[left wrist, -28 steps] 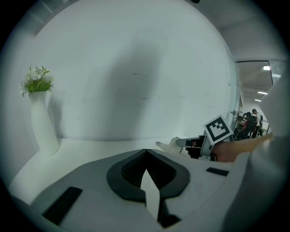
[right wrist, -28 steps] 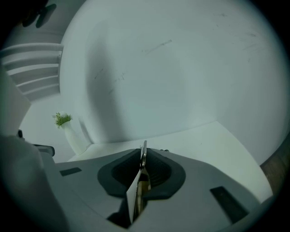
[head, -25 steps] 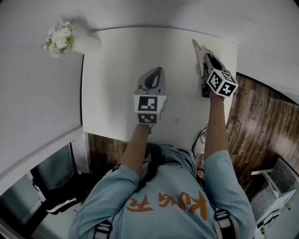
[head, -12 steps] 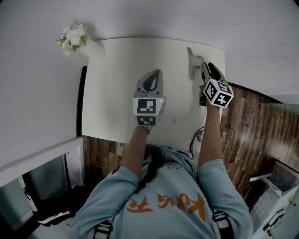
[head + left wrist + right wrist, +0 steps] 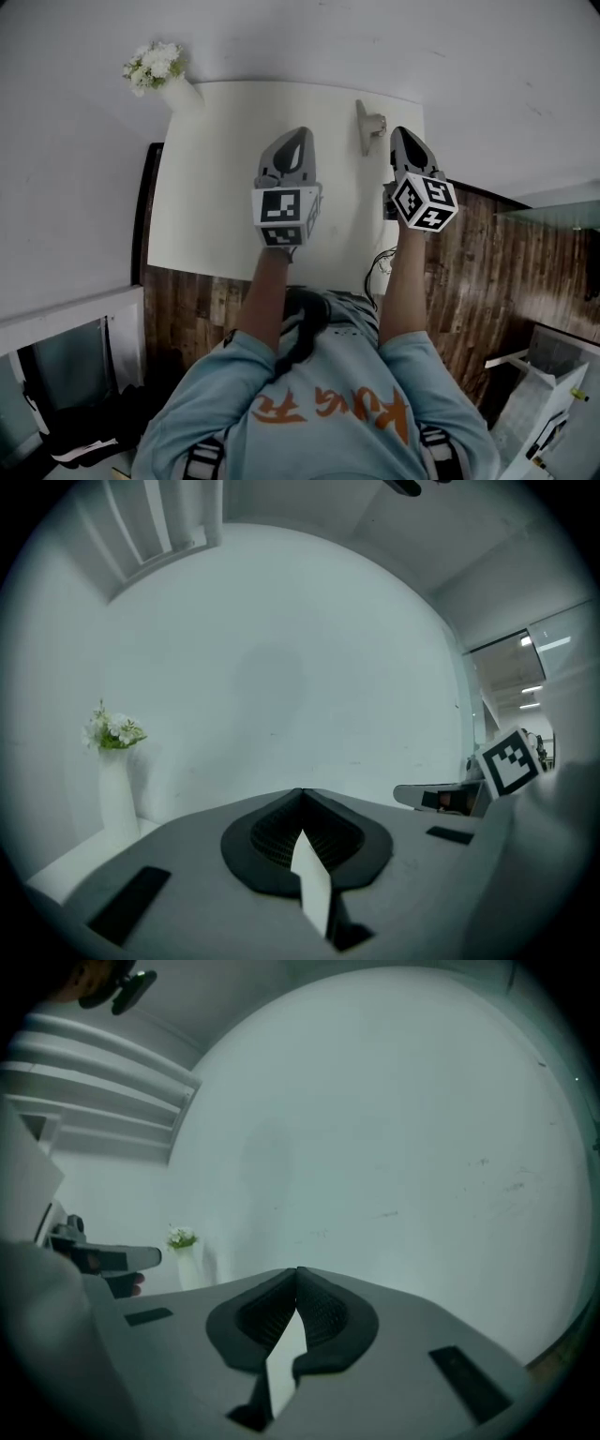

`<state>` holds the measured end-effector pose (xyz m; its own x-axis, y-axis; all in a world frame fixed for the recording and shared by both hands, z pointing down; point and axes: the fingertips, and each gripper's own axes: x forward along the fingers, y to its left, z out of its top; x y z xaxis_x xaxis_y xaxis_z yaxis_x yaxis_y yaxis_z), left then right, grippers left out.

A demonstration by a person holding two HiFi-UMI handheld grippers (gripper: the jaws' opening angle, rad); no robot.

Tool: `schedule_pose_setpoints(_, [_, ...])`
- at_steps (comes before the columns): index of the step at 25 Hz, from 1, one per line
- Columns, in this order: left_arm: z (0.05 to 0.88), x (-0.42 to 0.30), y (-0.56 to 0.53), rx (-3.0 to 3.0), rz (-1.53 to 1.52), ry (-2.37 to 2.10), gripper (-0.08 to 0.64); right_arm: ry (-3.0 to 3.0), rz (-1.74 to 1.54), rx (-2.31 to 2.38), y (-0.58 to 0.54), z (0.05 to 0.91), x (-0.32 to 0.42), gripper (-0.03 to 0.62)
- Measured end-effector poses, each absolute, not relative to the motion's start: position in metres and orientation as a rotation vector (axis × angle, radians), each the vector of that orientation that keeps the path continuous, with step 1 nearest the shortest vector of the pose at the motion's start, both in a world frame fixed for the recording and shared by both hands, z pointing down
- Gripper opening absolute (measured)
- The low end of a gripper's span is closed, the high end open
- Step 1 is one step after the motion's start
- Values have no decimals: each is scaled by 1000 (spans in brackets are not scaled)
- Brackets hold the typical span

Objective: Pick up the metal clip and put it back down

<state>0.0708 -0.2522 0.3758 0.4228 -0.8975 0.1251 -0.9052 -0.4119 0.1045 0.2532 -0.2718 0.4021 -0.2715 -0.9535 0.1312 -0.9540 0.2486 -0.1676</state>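
Note:
The metal clip [image 5: 365,125] is a pale grey piece standing on the white table [image 5: 216,187] near its far right corner. My right gripper [image 5: 401,132] hovers just right of the clip, apart from it. Its jaws have just been closing and now meet with nothing between them [image 5: 298,1271]. My left gripper [image 5: 298,132] is over the table's middle, its jaws also shut and empty [image 5: 300,793]. Both gripper views look level at the bare wall, and neither shows the clip. The right gripper [image 5: 450,797] appears in the left gripper view, and the left gripper [image 5: 103,1258] in the right gripper view.
A white vase of flowers [image 5: 164,75] stands at the table's far left corner, also seen as the vase [image 5: 114,794] and the vase [image 5: 184,1252]. Cables [image 5: 380,267] hang at the table's near right edge. Dark wooden floor [image 5: 506,262] lies to the right.
Both grippers have risen away from the tabletop. The right gripper, which was close against the clip with its jaws apart, now stands clear of it with jaws together.

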Motion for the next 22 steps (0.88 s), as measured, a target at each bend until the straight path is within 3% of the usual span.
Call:
schedule_pose_setpoints(12, [308, 101, -221, 2654, -62, -1622, 17, -2561, 26, 1978, -201, 308, 259, 12])
schedule_pose_setpoints(22, [304, 112, -213, 2717, -18, -1620, 17, -2531, -44, 1961, -193, 303, 262, 14])
